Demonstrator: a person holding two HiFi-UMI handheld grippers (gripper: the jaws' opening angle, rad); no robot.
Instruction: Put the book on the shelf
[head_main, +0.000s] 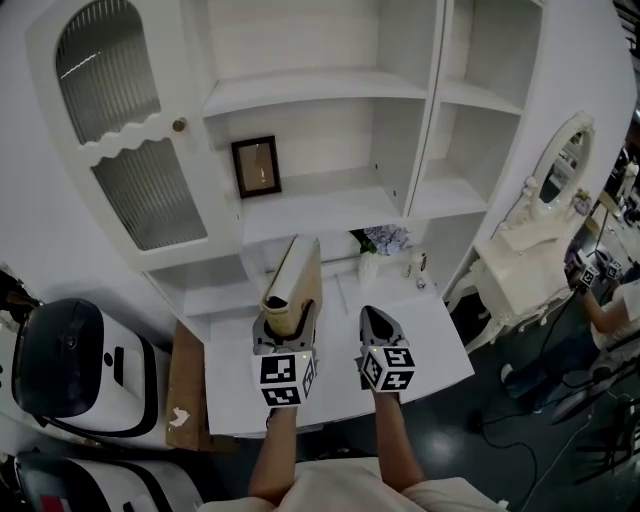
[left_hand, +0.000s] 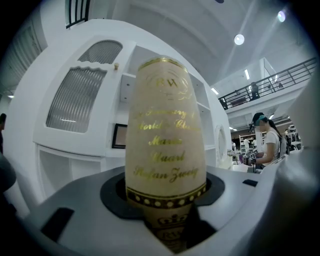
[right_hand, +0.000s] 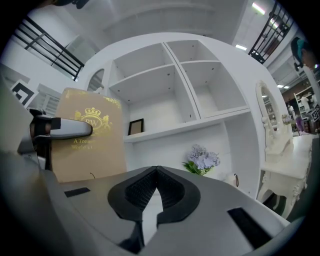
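We pinch the tall tan gold-lettered book (left_hand: 165, 145) upright in our left gripper (head_main: 288, 328), with the white wooden shelf (head_main: 330, 207) straight ahead. Our right gripper (right_hand: 157, 176) is pressed together, empty.

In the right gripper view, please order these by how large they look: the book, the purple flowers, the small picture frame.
1. book: largest, but it is nearest the camera, which enlarges it.
2. purple flowers: clearly smaller.
3. picture frame: smallest, standing far back on the shelf.
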